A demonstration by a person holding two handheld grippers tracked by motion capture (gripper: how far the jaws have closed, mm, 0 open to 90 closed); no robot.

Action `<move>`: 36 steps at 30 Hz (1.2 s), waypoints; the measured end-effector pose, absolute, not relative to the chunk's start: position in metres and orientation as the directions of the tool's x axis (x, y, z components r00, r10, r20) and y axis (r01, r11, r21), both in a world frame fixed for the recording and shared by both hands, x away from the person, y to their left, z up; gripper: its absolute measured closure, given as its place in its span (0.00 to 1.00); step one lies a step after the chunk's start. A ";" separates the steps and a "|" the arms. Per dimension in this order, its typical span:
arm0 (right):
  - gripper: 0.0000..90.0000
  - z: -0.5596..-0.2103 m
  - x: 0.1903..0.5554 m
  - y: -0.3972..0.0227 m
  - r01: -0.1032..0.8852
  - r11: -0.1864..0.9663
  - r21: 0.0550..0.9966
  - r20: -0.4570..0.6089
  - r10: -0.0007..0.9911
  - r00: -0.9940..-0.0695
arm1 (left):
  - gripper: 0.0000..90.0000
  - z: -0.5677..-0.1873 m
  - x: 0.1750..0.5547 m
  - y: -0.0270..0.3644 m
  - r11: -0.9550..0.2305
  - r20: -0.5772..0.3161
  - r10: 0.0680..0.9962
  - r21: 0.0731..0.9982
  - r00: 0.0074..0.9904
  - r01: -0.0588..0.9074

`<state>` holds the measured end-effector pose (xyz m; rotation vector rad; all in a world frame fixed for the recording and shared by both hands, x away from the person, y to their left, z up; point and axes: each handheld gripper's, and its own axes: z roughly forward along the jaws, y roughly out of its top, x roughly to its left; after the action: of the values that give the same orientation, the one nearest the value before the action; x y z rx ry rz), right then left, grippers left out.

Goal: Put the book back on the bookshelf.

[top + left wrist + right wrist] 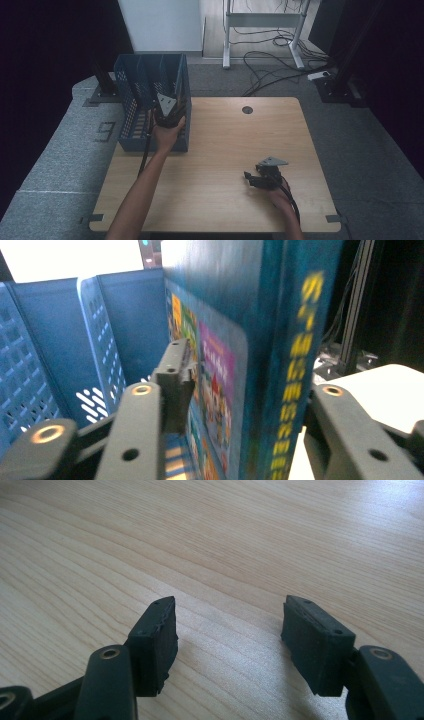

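Note:
A teal book [280,340] with yellow lettering on its spine and a colourful cover stands upright in the blue slotted file holder [131,95], in its right-hand slot. My left gripper [167,107] reaches into that slot. In the left gripper view the book stands between the jaws of my left gripper [245,380], which is open; the left pad [175,385] is close beside the cover. My right gripper [252,179] rests low over the wooden table [225,140] at the front right. It is open, with nothing between the jaws of my right gripper [227,615].
The file holder's dividers [95,350] leave empty slots to the left of the book. A round cable hole [247,109] sits at the table's far edge. Cables and a white desk frame [262,20] lie on the floor beyond.

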<state>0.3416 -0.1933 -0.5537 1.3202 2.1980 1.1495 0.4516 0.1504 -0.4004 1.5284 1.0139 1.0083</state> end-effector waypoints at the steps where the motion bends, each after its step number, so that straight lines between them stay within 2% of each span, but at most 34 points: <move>1: 0.42 -0.554 0.342 -0.193 0.581 0.246 0.776 0.118 0.848 -0.517 | 0.61 -0.401 0.452 0.151 -0.141 0.098 0.947 0.982 0.307 0.122; 12: 0.42 -0.554 0.342 -0.193 0.580 0.248 0.776 0.116 0.848 -0.517 | 0.53 -0.400 0.444 0.161 -0.108 0.044 0.934 0.981 0.355 0.161; 18: 0.41 -0.554 0.342 -0.193 0.580 0.252 0.775 0.112 0.848 -0.519 | 0.50 -0.403 0.432 0.163 -0.124 0.050 0.926 0.976 0.373 0.178; 36: 0.41 -0.554 0.342 -0.194 0.588 0.236 0.774 0.135 0.845 -0.518 | 0.49 -0.406 0.401 0.172 -0.134 0.034 0.903 0.969 0.428 0.206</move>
<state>0.3422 -0.1945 -0.5536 1.3304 2.2031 1.1639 0.4014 0.1717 -0.4056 1.6159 0.9926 0.8182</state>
